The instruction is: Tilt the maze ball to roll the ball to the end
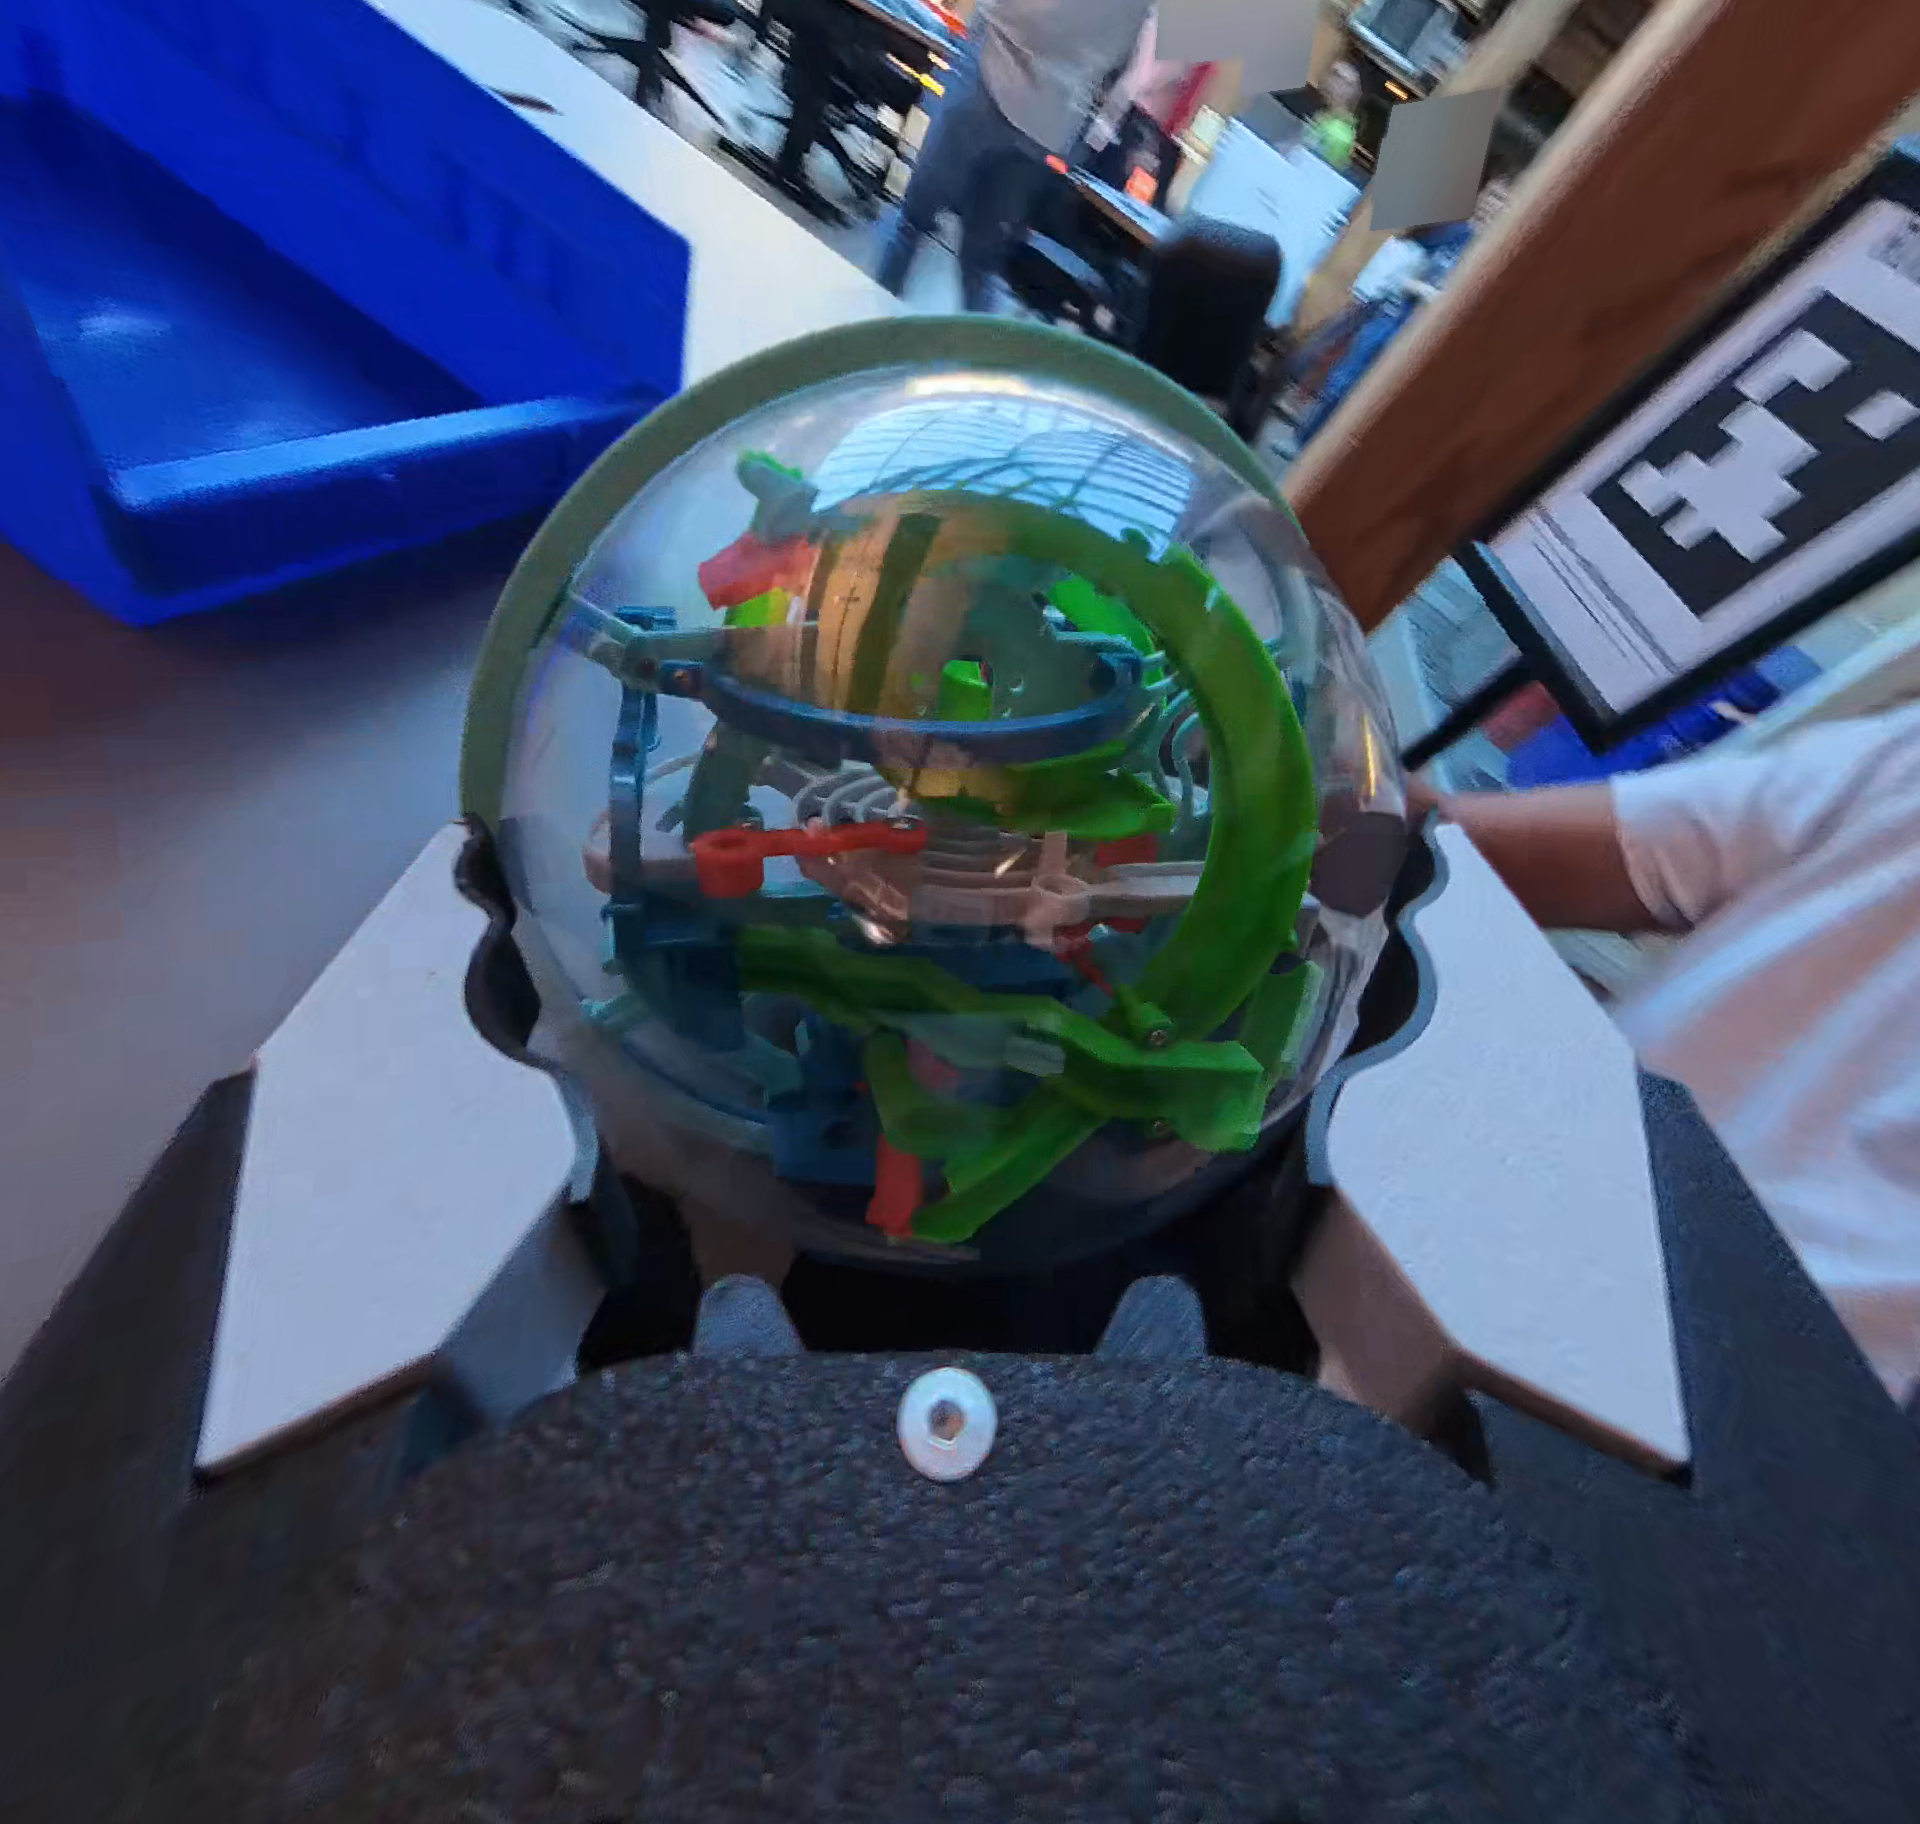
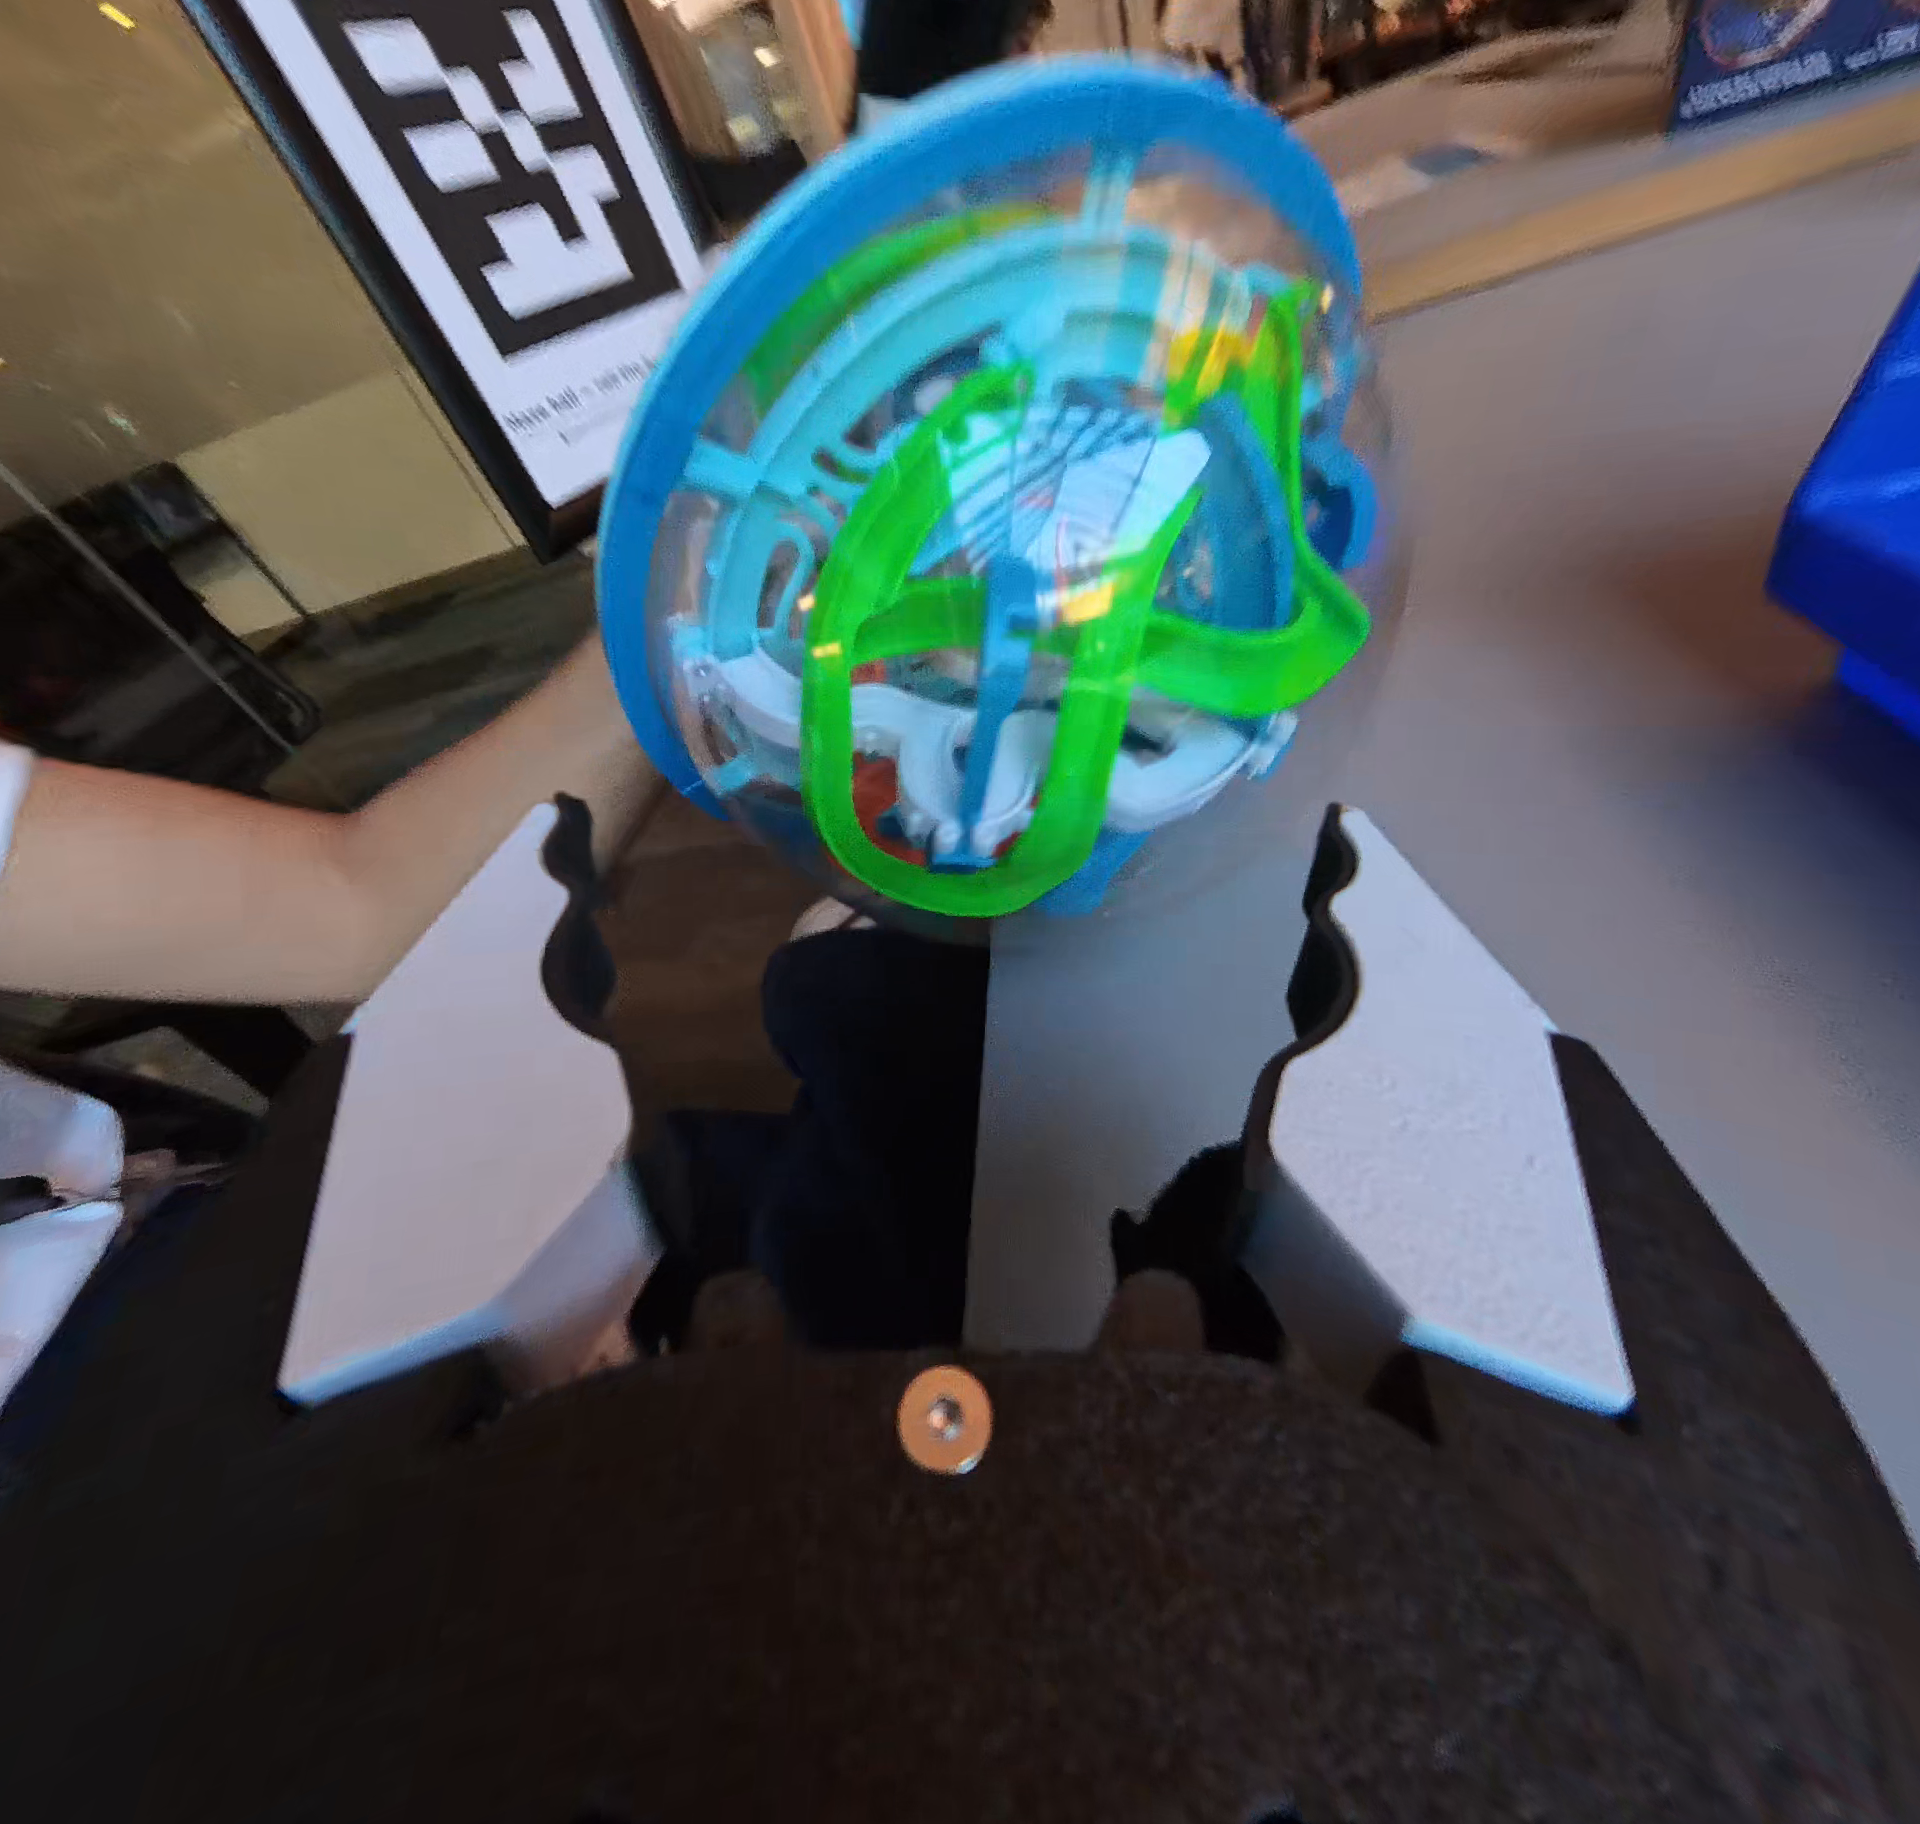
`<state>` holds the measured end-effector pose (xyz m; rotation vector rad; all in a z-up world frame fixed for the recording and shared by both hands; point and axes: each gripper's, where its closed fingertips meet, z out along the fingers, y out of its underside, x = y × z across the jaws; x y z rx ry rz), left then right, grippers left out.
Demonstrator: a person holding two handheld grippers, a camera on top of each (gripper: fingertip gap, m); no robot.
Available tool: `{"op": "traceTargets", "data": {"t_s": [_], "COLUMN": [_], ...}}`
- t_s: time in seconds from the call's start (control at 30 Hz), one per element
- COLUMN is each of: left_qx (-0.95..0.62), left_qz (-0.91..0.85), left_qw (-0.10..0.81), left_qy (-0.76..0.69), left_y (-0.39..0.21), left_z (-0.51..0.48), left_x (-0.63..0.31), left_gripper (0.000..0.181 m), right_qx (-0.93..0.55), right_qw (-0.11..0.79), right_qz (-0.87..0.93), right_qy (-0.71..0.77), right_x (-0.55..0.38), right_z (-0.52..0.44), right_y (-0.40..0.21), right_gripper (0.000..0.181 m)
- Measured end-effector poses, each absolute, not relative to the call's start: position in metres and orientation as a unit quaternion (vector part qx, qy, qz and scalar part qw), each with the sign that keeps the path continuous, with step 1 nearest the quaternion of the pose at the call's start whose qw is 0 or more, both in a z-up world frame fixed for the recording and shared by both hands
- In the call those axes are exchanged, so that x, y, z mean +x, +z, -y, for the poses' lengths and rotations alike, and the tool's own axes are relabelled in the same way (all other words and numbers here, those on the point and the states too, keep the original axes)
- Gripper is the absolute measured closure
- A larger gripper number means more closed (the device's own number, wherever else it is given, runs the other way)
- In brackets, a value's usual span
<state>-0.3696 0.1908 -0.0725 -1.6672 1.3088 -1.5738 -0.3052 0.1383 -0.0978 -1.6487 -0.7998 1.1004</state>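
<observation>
The maze ball (image 1: 925, 787) is a clear sphere with green, blue and red tracks inside and a rim band around it. My left gripper (image 1: 951, 839) is shut on it, one white finger (image 1: 416, 1099) on each side, and holds it above the table. In the right wrist view the maze ball (image 2: 997, 507) is tilted and blurred, just beyond and above the fingertips of my right gripper (image 2: 951, 829), which is open and empty. A dark and grey part of the left gripper (image 2: 997, 1130) shows below the sphere. I cannot make out the small ball inside.
A blue bin (image 1: 312, 320) stands on the grey table (image 1: 156, 839) at the left; it also shows in the right wrist view (image 2: 1860, 548). A framed black-and-white marker sign (image 1: 1714, 486) and a wooden post (image 1: 1558, 268) stand at the right. A person's forearm (image 2: 208, 881) reaches in. People stand in the background.
</observation>
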Motion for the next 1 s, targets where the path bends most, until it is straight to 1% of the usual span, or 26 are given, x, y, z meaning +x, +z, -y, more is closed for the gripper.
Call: {"op": "traceTargets", "data": {"t_s": [0.1, 0.2, 0.27, 0.33, 0.43, 0.5, 0.6, 0.67, 0.73, 0.8, 0.9, 1.0], "left_qx": [-0.564, -0.516, -0.507, -0.512, -0.556, -0.591, -0.615, -0.632, -0.653, -0.680, -0.688, -0.673], "left_qz": [-0.530, -0.553, -0.546, -0.543, -0.534, -0.523, -0.510, -0.522, -0.557, -0.569, -0.555, -0.542], "left_qw": [0.183, 0.118, 0.091, 0.085, 0.120, 0.178, 0.272, 0.314, 0.316, 0.300, 0.312, 0.333], "left_qy": [-0.606, -0.644, -0.661, -0.660, -0.625, -0.588, -0.536, -0.478, -0.404, -0.353, -0.349, -0.376], "left_y": [-0.073, -0.072, -0.071, -0.068, -0.063, -0.053, -0.026, -0.028, -0.051, -0.076, -0.091, -0.092], "left_z": [-0.196, -0.205, -0.216, -0.227, -0.252, -0.269, -0.266, -0.249, -0.230, -0.221, -0.220, -0.218], "left_x": [-0.365, -0.357, -0.348, -0.342, -0.346, -0.357, -0.382, -0.390, -0.388, -0.383, -0.378, -0.381], "left_gripper": [0.023, 0.023, 0.024, 0.029, 0.029, 0.043, 0.036, 0.023, 0.022, 0.022, 0.022, 0.023], "right_qx": [-0.679, -0.690, -0.672, -0.683, -0.687, -0.694, -0.704, -0.710, -0.714, -0.715, -0.728, -0.726], "right_qw": [0.470, 0.426, 0.412, 0.422, 0.430, 0.427, 0.436, 0.442, 0.449, 0.461, 0.469, 0.477], "right_qz": [0.332, 0.349, 0.371, 0.366, 0.320, 0.286, 0.262, 0.247, 0.252, 0.273, 0.297, 0.290], "right_qy": [0.457, 0.470, 0.491, 0.471, 0.491, 0.504, 0.496, 0.489, 0.475, 0.450, 0.402, 0.401], "right_x": [-0.284, -0.290, -0.310, -0.323, -0.324, -0.322, -0.318, -0.317, -0.320, -0.326, -0.334, -0.335], "right_z": [-0.161, -0.182, -0.184, -0.194, -0.204, -0.209, -0.217, -0.221, -0.222, -0.219, -0.213, -0.211], "right_y": [-0.090, -0.097, -0.098, -0.105, -0.107, -0.106, -0.106, -0.106, -0.105, -0.105, -0.104, -0.101], "right_gripper": [0.039, 0.028, 0.028, 0.027, 0.026, 0.027, 0.027, 0.027, 0.027, 0.027, 0.027, 0.028]}}
